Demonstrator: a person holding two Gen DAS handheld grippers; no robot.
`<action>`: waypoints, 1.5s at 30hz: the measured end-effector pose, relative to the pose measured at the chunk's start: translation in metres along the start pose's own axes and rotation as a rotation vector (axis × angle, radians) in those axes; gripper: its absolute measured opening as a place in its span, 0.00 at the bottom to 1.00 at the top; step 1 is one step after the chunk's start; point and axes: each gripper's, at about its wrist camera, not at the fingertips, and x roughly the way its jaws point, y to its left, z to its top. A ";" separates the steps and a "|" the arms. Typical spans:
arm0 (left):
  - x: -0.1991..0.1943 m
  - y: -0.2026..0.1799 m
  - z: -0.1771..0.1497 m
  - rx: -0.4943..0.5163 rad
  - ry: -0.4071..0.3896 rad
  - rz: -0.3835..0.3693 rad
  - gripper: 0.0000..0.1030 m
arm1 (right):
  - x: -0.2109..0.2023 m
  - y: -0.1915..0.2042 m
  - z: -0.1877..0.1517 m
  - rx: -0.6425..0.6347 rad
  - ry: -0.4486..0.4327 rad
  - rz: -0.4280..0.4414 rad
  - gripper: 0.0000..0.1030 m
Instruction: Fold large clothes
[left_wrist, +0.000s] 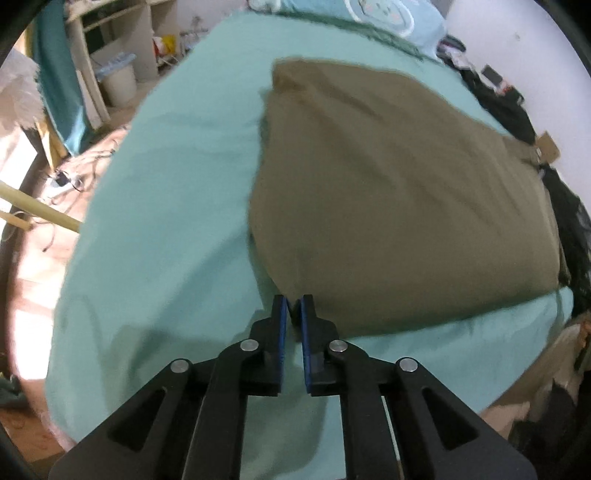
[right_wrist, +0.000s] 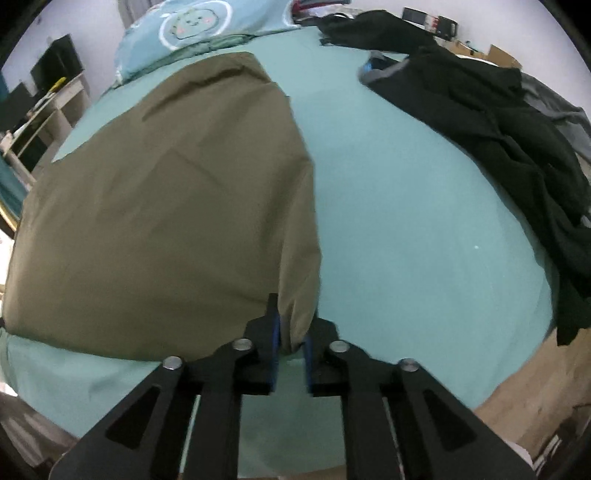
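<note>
An olive-green garment lies spread on a teal bedsheet; it also shows in the right wrist view. My left gripper is shut on the garment's near left corner. My right gripper is shut on the garment's near right corner, with the cloth bunched between its blue pads. Both corners are held a little above the sheet.
A pile of black clothes lies along the bed's right side. A light blue pillow with a cartoon face lies at the head. Shelves and a white bin stand left of the bed, with cables on the floor.
</note>
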 end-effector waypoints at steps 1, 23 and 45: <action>-0.008 0.004 0.001 -0.015 -0.030 0.003 0.11 | -0.003 -0.004 0.002 0.006 -0.004 -0.012 0.24; 0.102 -0.055 0.168 0.093 -0.115 -0.081 0.56 | 0.069 0.063 0.189 -0.085 -0.090 0.146 0.42; 0.059 -0.032 0.160 -0.027 -0.261 -0.057 0.57 | 0.029 0.069 0.148 -0.134 -0.121 -0.059 0.84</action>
